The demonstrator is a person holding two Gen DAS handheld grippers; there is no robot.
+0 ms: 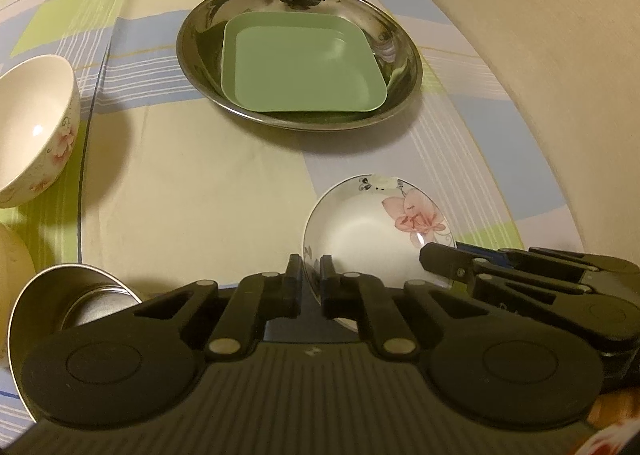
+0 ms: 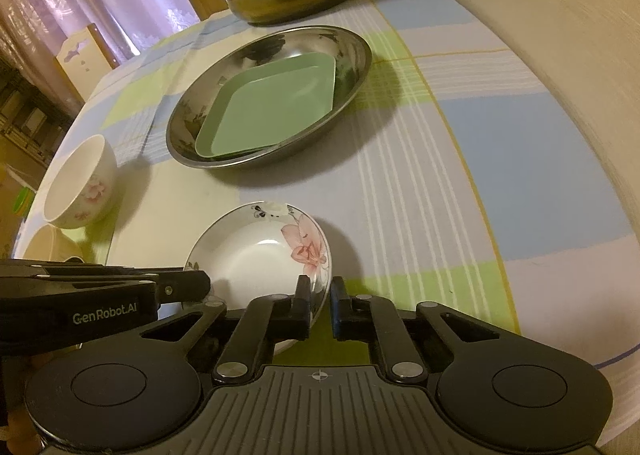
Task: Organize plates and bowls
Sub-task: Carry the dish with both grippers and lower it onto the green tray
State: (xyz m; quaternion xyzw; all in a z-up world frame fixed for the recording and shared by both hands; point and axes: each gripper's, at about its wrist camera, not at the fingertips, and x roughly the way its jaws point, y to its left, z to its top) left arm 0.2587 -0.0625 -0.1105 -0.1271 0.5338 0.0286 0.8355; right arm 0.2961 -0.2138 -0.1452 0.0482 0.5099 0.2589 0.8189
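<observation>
Ahead of both claws, well apart, sits the steel pan point(image 1: 298, 67) holding the green square plate point(image 1: 302, 63). Between the claws lies the flowered dish point(image 2: 260, 251): the left gripper point(image 1: 311, 275) pinches its left rim, the right gripper point(image 2: 320, 295) its right rim.

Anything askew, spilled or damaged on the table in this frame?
No spills or damage show. One oddity: the green square plate sits off-centre in the steel dish, one edge riding up its wall. Both grippers pinch the floral plate at opposite rims.
</observation>
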